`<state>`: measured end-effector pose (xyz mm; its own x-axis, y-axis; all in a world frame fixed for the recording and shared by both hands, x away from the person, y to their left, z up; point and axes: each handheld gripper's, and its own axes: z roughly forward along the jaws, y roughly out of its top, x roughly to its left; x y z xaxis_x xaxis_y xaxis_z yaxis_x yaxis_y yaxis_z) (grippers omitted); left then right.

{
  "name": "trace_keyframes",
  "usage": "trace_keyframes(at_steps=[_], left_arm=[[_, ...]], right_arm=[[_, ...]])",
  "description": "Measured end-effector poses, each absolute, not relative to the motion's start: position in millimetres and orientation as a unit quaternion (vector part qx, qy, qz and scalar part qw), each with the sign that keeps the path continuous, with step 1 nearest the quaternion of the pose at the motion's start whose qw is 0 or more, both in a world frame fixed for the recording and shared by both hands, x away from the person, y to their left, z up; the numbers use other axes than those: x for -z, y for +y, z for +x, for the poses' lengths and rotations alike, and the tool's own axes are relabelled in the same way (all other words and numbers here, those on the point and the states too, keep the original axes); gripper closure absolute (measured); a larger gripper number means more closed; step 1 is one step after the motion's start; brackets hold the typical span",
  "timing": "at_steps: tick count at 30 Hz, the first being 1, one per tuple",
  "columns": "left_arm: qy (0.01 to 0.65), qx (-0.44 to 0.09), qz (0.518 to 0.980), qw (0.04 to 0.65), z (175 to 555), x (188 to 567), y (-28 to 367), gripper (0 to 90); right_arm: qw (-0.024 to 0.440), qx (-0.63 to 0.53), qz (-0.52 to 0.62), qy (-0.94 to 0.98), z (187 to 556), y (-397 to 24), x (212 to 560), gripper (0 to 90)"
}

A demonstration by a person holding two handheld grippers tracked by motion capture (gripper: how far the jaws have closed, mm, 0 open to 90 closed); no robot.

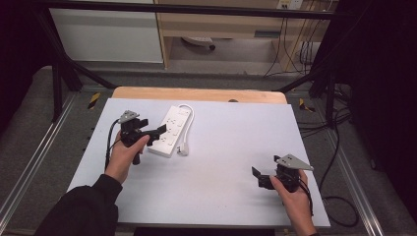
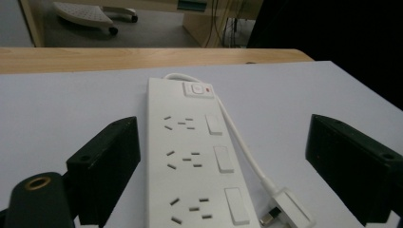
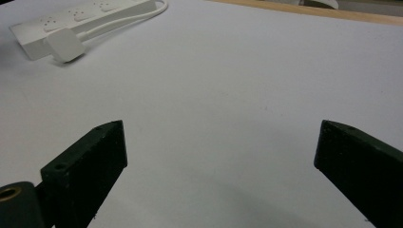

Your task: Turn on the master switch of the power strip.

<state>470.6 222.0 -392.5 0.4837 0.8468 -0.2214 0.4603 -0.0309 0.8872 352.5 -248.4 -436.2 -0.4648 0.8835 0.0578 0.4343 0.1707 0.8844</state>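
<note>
Left claw (image 1: 158, 131) and right claw (image 1: 256, 175) both gape wide.

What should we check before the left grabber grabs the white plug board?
1. Left gripper open: ok, both black jaws stand wide apart.
2. White plastic power strip between the jaws: ok, it runs up the gap, nearer one jaw.
3. Its white cable and plug out of the way: not ok, the plug also lies between the jaws.
4. Jaws touching the strip: cannot tell.
5. Right gripper clear: ok, open over the bare white table mat, well away.
</note>
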Motion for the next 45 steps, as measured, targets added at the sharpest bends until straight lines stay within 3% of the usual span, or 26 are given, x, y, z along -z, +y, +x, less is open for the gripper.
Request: trace_keyframes(at_steps=[16,27,45], left_arm=[[0.479,-0.222,0.698,0.485,518.8,395.0,203.9,12.6],[0.456,-0.267,0.701,0.479,529.7,388.5,185.7,13.1],[0.462,-0.253,0.725,0.444,557.2,397.7,166.0,11.1]], right_arm=[[0.245,-0.456,0.454,0.725,353.0,-248.3,436.3,4.0],[0.236,-0.455,0.459,0.726,353.5,-249.4,436.6,4.6],[0.227,-0.461,0.458,0.726,351.9,-250.0,436.6,5.5]])
